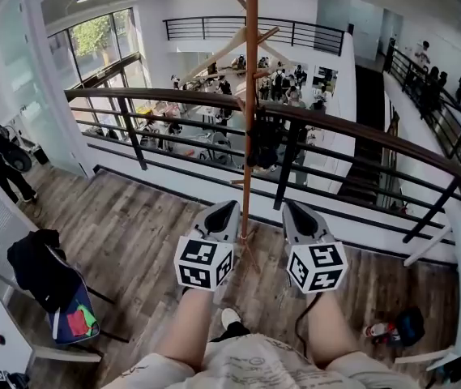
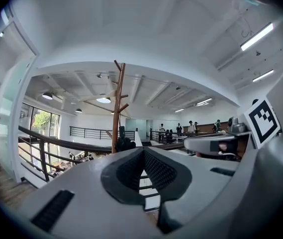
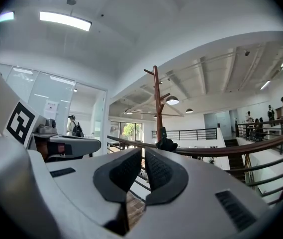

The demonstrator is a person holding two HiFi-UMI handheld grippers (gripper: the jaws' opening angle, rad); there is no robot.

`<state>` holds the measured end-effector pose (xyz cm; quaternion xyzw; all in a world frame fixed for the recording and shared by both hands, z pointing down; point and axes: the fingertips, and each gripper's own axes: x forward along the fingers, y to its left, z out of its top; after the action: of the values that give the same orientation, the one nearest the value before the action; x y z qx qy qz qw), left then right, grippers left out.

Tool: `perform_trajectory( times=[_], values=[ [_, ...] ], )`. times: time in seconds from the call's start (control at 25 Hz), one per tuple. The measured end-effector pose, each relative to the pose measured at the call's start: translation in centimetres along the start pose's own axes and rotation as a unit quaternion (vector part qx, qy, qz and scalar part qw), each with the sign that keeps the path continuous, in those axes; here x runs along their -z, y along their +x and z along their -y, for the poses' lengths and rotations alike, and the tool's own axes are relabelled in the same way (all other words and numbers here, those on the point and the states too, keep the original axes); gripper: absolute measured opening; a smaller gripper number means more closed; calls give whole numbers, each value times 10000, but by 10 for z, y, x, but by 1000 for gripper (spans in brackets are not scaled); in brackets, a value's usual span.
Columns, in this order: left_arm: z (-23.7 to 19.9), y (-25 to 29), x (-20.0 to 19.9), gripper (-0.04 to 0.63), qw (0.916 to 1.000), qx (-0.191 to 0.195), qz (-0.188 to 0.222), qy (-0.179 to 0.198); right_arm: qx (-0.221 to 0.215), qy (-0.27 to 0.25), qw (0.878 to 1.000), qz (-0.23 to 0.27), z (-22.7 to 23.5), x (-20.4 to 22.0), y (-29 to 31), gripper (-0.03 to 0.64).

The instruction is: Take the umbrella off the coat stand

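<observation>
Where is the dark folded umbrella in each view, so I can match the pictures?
Head view: the dark folded umbrella hangs at centre, right of the brown wooden coat stand.
Left gripper view: umbrella small, left of centre, right of the stand.
Right gripper view: umbrella small, just right of centre, beside the stand.
Shared landmark: the coat stand.

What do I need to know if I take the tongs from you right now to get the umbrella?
Left tongs: shut, empty.
Right tongs: shut, empty.
Things: the coat stand stands straight ahead, by the railing. The black umbrella hangs on it about halfway up.
Done: nothing yet. Neither pair of tongs touches the umbrella.
Left: get closer, open one pair of tongs, grip the umbrella, then lift it off the stand.
</observation>
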<state>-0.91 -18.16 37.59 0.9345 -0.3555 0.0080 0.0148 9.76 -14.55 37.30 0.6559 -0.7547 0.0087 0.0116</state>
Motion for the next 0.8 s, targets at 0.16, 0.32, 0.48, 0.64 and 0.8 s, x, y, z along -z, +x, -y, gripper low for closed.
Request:
perform_trajectory(
  times=[0.16, 0.32, 0.48, 0.64, 0.8],
  values=[
    [-36, 40, -11, 2, 10000, -17, 26, 71, -57, -2, 9999, 86, 13, -12, 52, 3],
    [-66, 80, -21, 2, 9999, -28, 43, 136, -157, 6, 9998, 117, 26, -22, 102, 3],
    [-92, 118, -26, 2, 9998, 47, 49, 167, -252, 88, 9995, 163, 39, -30, 147, 5],
    [-123, 150, -26, 2, 9998, 114, 111, 154, -272, 13, 9994, 226, 48, -33, 194, 13],
    [-134, 180, -28, 2, 9998, 169, 86, 84, -233, -42, 9994, 236, 65, -41, 223, 15]
  ],
)
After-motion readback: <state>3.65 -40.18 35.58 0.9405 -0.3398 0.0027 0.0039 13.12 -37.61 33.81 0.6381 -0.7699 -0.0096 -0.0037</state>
